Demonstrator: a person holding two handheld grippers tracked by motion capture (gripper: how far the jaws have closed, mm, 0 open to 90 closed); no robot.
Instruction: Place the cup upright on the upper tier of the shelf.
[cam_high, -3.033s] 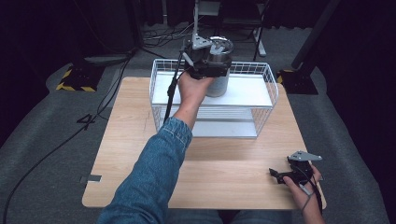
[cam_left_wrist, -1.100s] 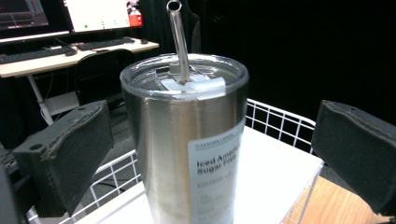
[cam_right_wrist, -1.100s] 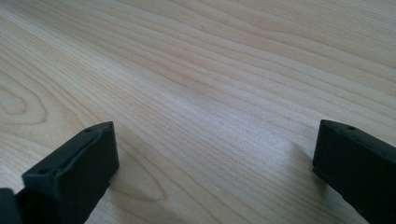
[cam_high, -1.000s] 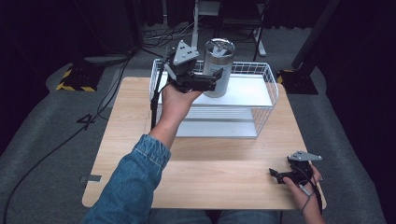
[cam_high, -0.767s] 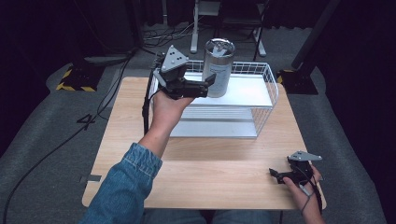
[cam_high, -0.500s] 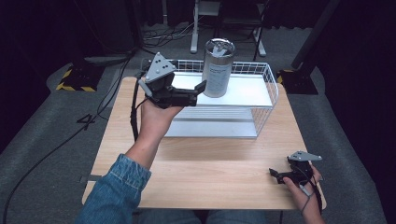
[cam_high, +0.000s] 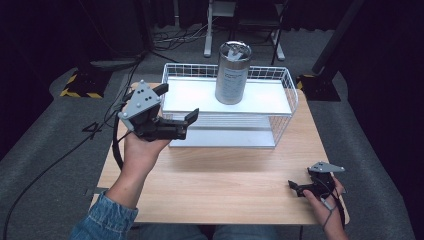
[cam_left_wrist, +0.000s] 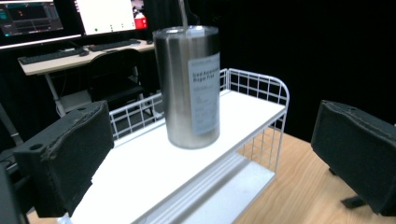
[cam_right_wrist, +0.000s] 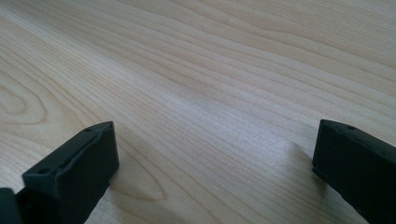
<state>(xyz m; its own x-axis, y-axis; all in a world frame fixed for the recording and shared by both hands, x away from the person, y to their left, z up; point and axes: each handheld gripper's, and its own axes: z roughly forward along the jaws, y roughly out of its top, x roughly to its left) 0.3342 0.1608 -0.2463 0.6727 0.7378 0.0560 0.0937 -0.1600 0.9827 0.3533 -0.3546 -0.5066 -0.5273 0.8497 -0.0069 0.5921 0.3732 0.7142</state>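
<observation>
Listing, big to small:
- Desk (cam_high: 225, 185): light wood; carries all below.
- Rack (cam_high: 280, 102): white wire, 2 shelves, at desk's far side.
- Tumbler (cam_high: 232, 72): steel w/ label, upright on rack's top shelf, nothing gripping it.
- L gripper (cam_high: 177, 106): jaws spread wide, empty, held above desk just off rack's left end, pointing toward tumbler.
- R gripper (cam_high: 295, 187): jaws spread, empty, low at desk's near right corner, well apart from rack.
</observation>
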